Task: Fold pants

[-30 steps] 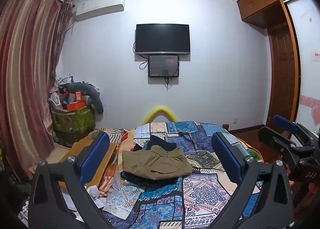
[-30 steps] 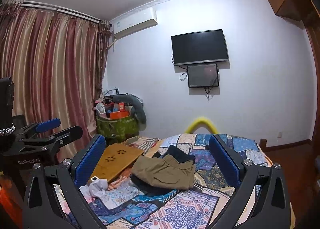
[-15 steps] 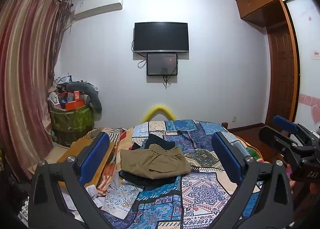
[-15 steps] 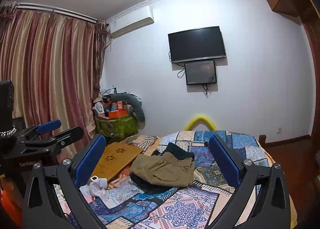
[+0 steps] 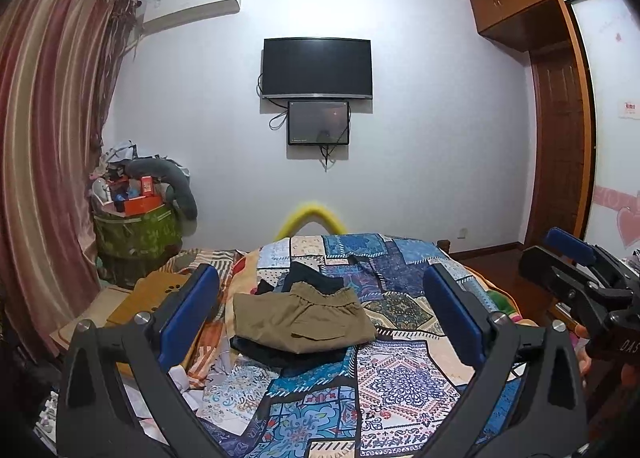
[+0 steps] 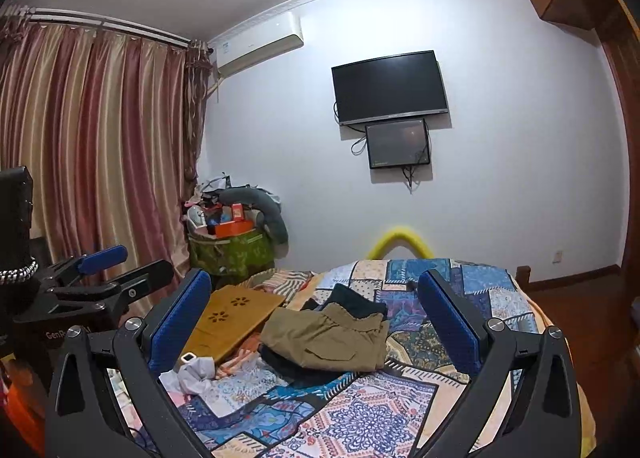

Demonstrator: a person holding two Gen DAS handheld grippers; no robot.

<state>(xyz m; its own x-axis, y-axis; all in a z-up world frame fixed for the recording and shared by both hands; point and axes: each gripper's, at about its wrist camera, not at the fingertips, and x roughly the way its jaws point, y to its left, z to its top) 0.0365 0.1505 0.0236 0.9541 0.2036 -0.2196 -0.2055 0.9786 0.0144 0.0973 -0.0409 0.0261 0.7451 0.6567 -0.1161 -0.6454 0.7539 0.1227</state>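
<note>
Folded khaki pants (image 5: 300, 318) lie on a dark garment (image 5: 316, 282) on the patchwork bedspread (image 5: 400, 378). In the left wrist view my left gripper (image 5: 320, 276) is open and empty, held in the air short of the pants, its blue pads framing them. The right wrist view shows the same khaki pants (image 6: 324, 338) between the wide-apart blue pads of my right gripper (image 6: 314, 278), also open, empty and clear of the cloth. Each gripper shows at the edge of the other's view.
A wooden lap tray (image 6: 228, 318) and crumpled white cloth (image 6: 196, 372) lie left of the pants. A green hamper piled with clutter (image 5: 136, 234) stands by the curtain (image 5: 44, 158). A TV (image 5: 316, 68) hangs on the far wall. A wooden door (image 5: 560, 146) is at the right.
Both views have drifted slightly, so the grippers shifted a little. The pants lie as before and both grippers have stayed open.
</note>
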